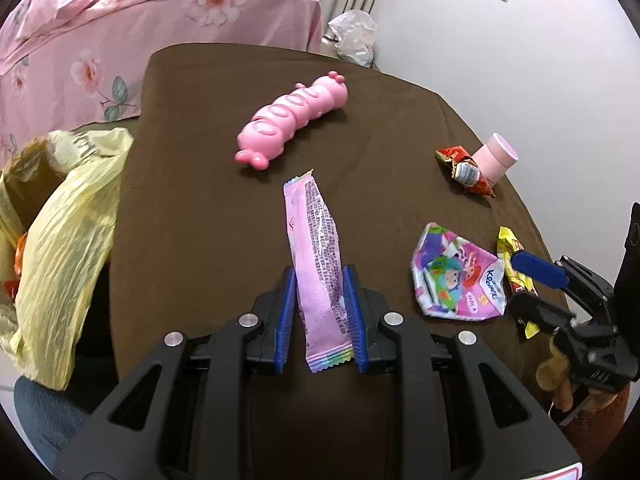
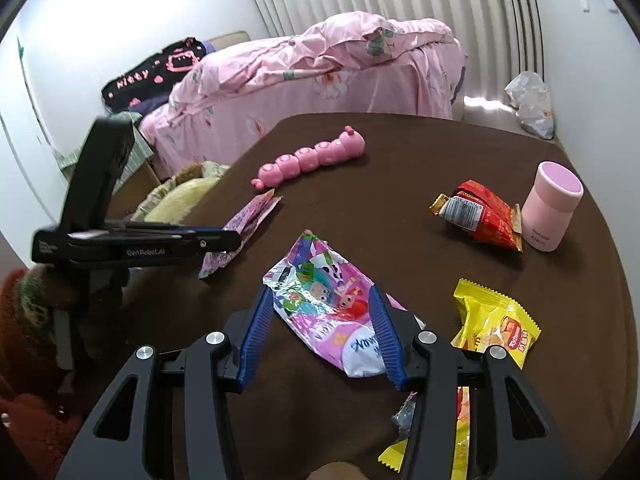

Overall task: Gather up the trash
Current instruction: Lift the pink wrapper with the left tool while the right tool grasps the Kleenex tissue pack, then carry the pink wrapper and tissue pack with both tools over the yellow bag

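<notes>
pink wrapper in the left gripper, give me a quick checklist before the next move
1. Left gripper shut on pink wrapper: ok.
2. Wrapper lifted clear of the table: cannot tell.
3. Yellow bag mouth open to take it: cannot tell.
4. Right gripper open around cartoon pouch: ok.
5. Toy and cup away from both grippers: ok.

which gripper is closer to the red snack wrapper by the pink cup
Right. The right gripper straddles the cartoon pouch, nearer the red wrapper; the left gripper is farther off.
</notes>
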### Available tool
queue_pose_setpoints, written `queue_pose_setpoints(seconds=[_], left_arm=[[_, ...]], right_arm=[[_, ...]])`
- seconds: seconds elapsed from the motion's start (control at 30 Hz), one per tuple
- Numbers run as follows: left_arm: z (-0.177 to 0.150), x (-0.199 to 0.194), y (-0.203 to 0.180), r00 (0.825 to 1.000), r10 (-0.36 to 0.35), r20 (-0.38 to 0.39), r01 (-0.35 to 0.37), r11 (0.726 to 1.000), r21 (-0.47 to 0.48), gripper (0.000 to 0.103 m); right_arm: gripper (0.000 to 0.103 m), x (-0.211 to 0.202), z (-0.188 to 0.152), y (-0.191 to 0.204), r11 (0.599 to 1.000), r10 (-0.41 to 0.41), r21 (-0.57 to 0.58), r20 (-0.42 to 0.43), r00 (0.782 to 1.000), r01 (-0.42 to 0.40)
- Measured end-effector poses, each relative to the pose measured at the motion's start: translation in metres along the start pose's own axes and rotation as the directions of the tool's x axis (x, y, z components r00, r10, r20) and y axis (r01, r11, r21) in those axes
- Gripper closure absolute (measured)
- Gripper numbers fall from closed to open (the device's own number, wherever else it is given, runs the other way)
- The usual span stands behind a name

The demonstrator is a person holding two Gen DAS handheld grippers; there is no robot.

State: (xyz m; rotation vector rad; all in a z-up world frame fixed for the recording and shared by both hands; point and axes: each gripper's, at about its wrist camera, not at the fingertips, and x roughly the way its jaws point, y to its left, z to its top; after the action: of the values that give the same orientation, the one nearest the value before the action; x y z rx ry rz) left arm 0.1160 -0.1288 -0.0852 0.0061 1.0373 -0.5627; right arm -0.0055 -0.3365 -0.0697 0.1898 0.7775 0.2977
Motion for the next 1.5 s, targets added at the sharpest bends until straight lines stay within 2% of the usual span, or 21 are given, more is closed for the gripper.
queue_pose_setpoints(seconds=[0.1,0.23,0.3,0.37,0.57,0.63,0.7,0.73,0.8,0.9,0.97,1.07,1.1,1.2,1.4,1.5], left_arm=[[-0.003,-0.002,0.002,1.0,-0.004,0.0,0.004,1.0,-0.01,0.079],[-0.008,-0.007,0.002,1.0,-0.004,-0.003,0.004,1.0,-0.013,0.077],[-0.011,-0.009,0.003,1.0,-0.002,-0.001,0.002,1.0,-0.012,0.076],[-0.014,-0.01,0.003,1.0,-0.001,0.001,0.001,1.0,-0.009,0.076],[-0.015,-0.012,0.004,1.0,-0.004,0.007,0.004,1.0,0.0,0.074],[-0.016,-0.012,0.005,1.0,-0.009,0.007,0.009,1.0,-0.005,0.073],[-0.017,-0.013,0.006,1.0,-0.014,0.007,0.014,1.0,-0.012,0.073],[-0.017,-0.013,0.006,1.0,-0.015,0.006,0.015,1.0,-0.014,0.073],[-0.017,-0.014,0.006,1.0,-0.018,0.005,0.018,1.0,-0.016,0.073],[-0.019,-0.016,0.008,1.0,-0.025,0.004,0.025,0.999,-0.024,0.073],[-0.021,-0.018,0.01,1.0,-0.029,0.005,0.029,0.999,-0.03,0.073],[-0.022,-0.019,0.012,0.999,-0.034,0.007,0.034,0.999,-0.036,0.073],[-0.023,-0.02,0.013,0.999,-0.036,0.008,0.036,0.999,-0.038,0.073],[-0.023,-0.02,0.012,0.999,-0.037,0.009,0.037,0.999,-0.038,0.073],[-0.024,-0.019,0.012,0.999,-0.038,0.014,0.038,0.999,-0.027,0.072],[-0.024,-0.019,0.012,0.999,-0.037,0.015,0.038,0.999,-0.027,0.072]], right_arm=[[0.046,0.006,0.004,-0.009,1.0,0.002,0.011,0.0,1.0,-0.002],[0.046,0.028,0.012,-0.033,0.997,-0.053,0.054,-0.065,0.996,0.056],[0.046,0.035,0.011,-0.04,0.993,-0.045,0.106,-0.101,0.994,0.056],[0.046,0.039,0.003,-0.039,0.99,-0.01,0.138,-0.14,0.99,0.029],[0.043,0.032,-0.013,-0.016,0.991,-0.015,0.133,-0.136,0.991,0.033],[0.043,0.031,-0.015,-0.006,0.994,-0.034,0.099,-0.162,0.986,0.05],[0.043,0.033,-0.018,0.007,0.996,-0.085,0.013,-0.186,0.979,0.089],[0.043,0.034,-0.021,0.014,0.993,-0.118,-0.038,-0.189,0.975,0.112],[0.043,0.034,-0.024,0.017,0.989,-0.139,-0.067,-0.176,0.974,0.129],[0.043,0.029,-0.031,0.01,0.995,-0.101,-0.041,-0.132,0.986,0.096],[0.043,0.025,-0.032,0.008,0.996,-0.079,-0.046,-0.135,0.988,0.074],[0.044,0.023,-0.029,0.016,0.989,-0.091,-0.135,-0.217,0.972,0.063],[0.044,0.02,-0.029,0.019,0.986,-0.094,-0.152,-0.215,0.972,0.062],[0.044,0.004,-0.029,0.026,0.976,-0.112,-0.202,-0.136,0.984,0.084],[0.044,0.023,-0.026,0.024,0.962,-0.135,-0.259,-0.181,0.974,0.085],[0.056,0.027,-0.029,0.023,0.967,-0.121,-0.244,-0.179,0.976,0.075]])
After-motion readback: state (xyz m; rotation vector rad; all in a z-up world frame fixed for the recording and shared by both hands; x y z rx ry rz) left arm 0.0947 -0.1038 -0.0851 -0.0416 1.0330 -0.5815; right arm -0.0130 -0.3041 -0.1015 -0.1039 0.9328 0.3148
